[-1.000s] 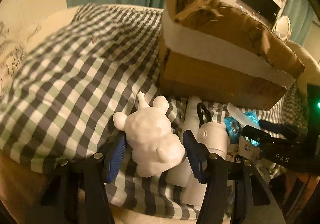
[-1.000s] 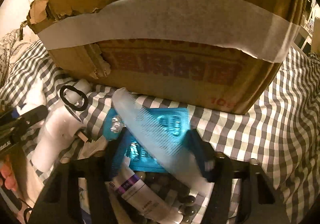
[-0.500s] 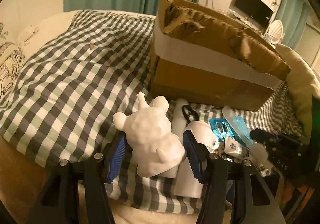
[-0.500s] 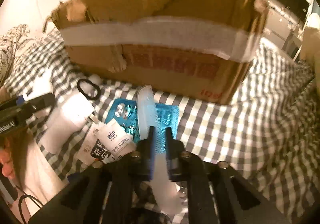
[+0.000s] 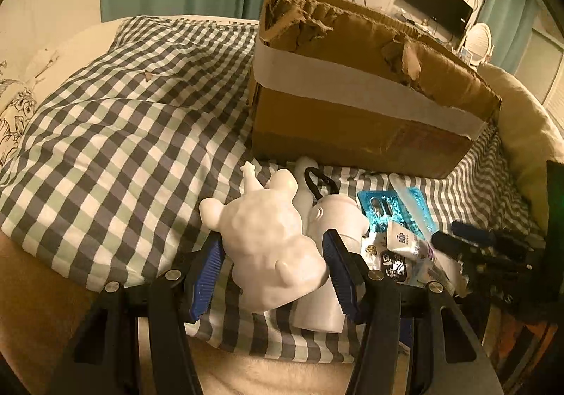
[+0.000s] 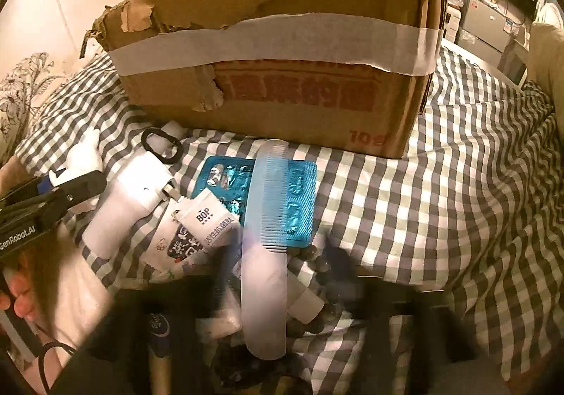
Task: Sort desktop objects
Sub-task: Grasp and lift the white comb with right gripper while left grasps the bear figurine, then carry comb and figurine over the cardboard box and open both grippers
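Observation:
My left gripper (image 5: 273, 268) is shut on a white animal figurine (image 5: 271, 240), holding it over the checked cloth. A white bottle (image 5: 329, 254) with a black loop lies right behind it. A torn cardboard box (image 5: 356, 92) with a white tape band stands beyond. In the right wrist view a pale comb (image 6: 268, 243) lies across a blue blister pack (image 6: 282, 197), with a white BOP tube (image 6: 208, 218) beside them. My right gripper (image 6: 282, 271) is motion-blurred, its fingers spread wide on either side of the comb's handle, not touching it.
The box (image 6: 282, 78) fills the far side in the right wrist view. Small packets and dark beads (image 6: 317, 264) clutter the near edge. Checked cloth (image 6: 458, 201) spreads to the right. A cream cushion (image 5: 521, 134) lies at far right.
My right gripper was clamped on the comb half a second ago and has now opened and pulled back; the comb lies loose. The left gripper has lifted slightly with the figurine.

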### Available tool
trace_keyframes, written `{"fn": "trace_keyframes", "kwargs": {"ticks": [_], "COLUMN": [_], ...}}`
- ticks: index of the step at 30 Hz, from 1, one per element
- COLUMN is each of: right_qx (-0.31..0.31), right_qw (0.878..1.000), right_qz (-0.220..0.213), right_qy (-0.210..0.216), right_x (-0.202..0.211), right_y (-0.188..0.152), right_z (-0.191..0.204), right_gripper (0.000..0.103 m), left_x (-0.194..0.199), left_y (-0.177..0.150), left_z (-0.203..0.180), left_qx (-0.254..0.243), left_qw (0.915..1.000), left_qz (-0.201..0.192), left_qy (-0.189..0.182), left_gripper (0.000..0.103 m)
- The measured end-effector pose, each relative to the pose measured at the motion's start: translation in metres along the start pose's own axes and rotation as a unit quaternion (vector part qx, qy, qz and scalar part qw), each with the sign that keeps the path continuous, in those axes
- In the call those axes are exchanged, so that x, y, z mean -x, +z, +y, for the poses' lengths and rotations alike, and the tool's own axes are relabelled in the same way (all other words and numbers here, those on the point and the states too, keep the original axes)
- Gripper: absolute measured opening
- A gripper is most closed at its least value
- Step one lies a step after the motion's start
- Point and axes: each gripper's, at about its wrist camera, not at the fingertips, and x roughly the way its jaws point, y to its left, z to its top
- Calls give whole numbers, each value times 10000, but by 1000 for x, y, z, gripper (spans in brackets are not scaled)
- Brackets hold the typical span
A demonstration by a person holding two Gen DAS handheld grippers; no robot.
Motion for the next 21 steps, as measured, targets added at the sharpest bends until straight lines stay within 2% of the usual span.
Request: {"fn": "trace_keyframes", "kwargs": {"ticks": [2, 6, 8, 10, 11, 21], "right_qx": [-6, 105, 191, 282, 329, 552], "right_qw": [10000, 9998, 9995, 9992, 9991, 9985], "right_qz": [38, 136, 173, 176, 173, 24], "right_qy": [8, 95, 198, 201, 203, -19], "right_x": [-6, -32, -35, -35, -35, -17], "right_y": [4, 18, 19, 19, 19, 3], "right_z": [-2, 9, 13, 18, 20, 40], "right_gripper": [63, 55, 39, 35, 26, 26], "left_x": [-1, -4, -5, -6, -6, 4], "left_y": [-1, -1, -1, 0, 0, 1], "left_z": [-2, -2, -1, 0, 0, 2], "left_qx": [-41, -44, -18, 4, 7, 37], "left_qw": [10000, 10000, 10000, 10000, 10000, 9999], "left_qz": [14, 52, 67, 69, 71, -41], "left_qy": [9, 1, -18, -34, -41, -106], "left_gripper": [58, 58, 58, 58, 58, 58]}}
